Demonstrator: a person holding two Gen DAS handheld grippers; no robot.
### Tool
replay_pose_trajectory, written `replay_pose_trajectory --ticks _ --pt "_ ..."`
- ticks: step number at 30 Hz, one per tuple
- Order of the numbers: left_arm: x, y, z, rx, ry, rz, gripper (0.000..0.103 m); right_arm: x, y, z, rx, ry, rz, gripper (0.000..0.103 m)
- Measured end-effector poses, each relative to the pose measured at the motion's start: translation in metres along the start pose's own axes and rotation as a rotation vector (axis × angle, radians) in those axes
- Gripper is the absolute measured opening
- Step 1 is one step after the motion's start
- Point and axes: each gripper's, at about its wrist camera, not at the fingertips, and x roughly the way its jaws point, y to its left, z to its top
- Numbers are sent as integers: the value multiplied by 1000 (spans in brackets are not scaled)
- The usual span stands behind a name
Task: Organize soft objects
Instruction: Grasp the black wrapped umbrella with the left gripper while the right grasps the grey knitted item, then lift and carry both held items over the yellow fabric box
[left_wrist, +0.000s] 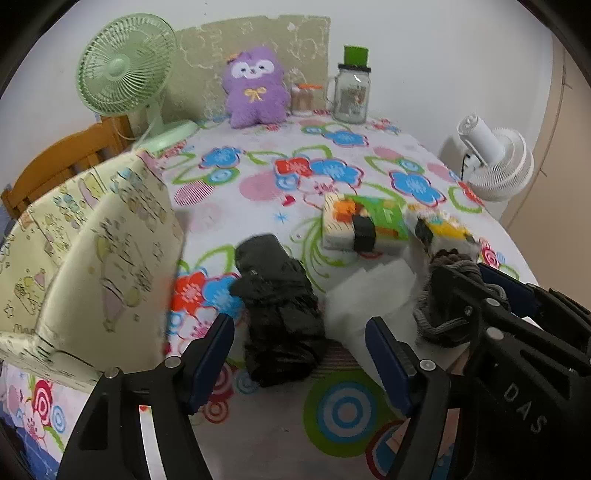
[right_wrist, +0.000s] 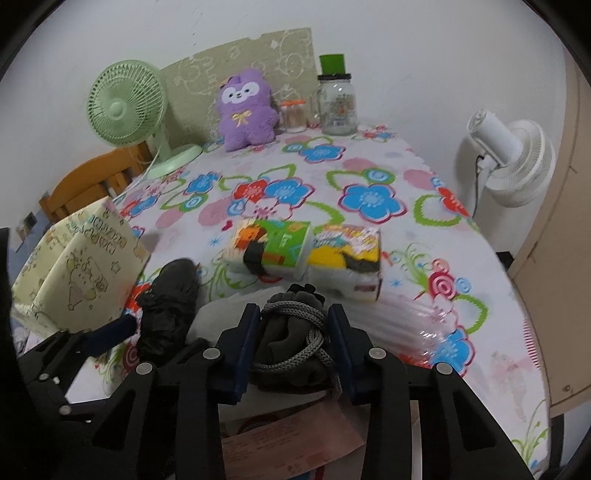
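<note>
A crumpled black fabric piece (left_wrist: 280, 314) (right_wrist: 170, 306) lies on the floral tablecloth (left_wrist: 258, 162). My left gripper (left_wrist: 301, 347) stands open around its near end, pads clear of it on both sides. To the right, a dark grey soft bundle wound with grey cord (right_wrist: 295, 332) (left_wrist: 439, 321) sits on a white sheet (left_wrist: 369, 295). My right gripper (right_wrist: 293, 332) is shut on this bundle, both blue pads against its sides. A pale yellow printed fabric box (left_wrist: 92, 258) (right_wrist: 77, 273) stands at the left.
Two wrapped tissue packs (right_wrist: 273, 247) (right_wrist: 347, 254) lie mid-table. At the back stand a purple plush (left_wrist: 255, 88), two glass jars (left_wrist: 351, 96), and a green fan (left_wrist: 122, 66). A white fan (left_wrist: 495, 162) is beyond the right edge, a wooden chair (left_wrist: 62, 158) at the left.
</note>
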Motion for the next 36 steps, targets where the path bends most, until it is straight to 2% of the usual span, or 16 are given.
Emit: replay_pose_trajectory --ticks 4,7,10,19,23,28,36 --pt "-1 5 5 -19 -18 12 73 -1 -2 5 7 -15 -12 40" --pt "5 7 9 -29 -1 9 59 0 1 8 0 -17 -11 40" --pt "11 6 11 -30 13 -7 53 2 3 12 -7 -23 -5 40" --pt "24 17 18 -81 31 2 52 11 9 20 -17 -13 -2 40" --pt "36 18 15 -67 79 7 43 14 11 20 -23 -4 -4 40" --pt "30 14 12 -38 54 -12 39 15 13 19 -24 -1 -12 40" --pt "10 10 12 -23 4 -15 39 2 16 18 -27 -23 -22 40"
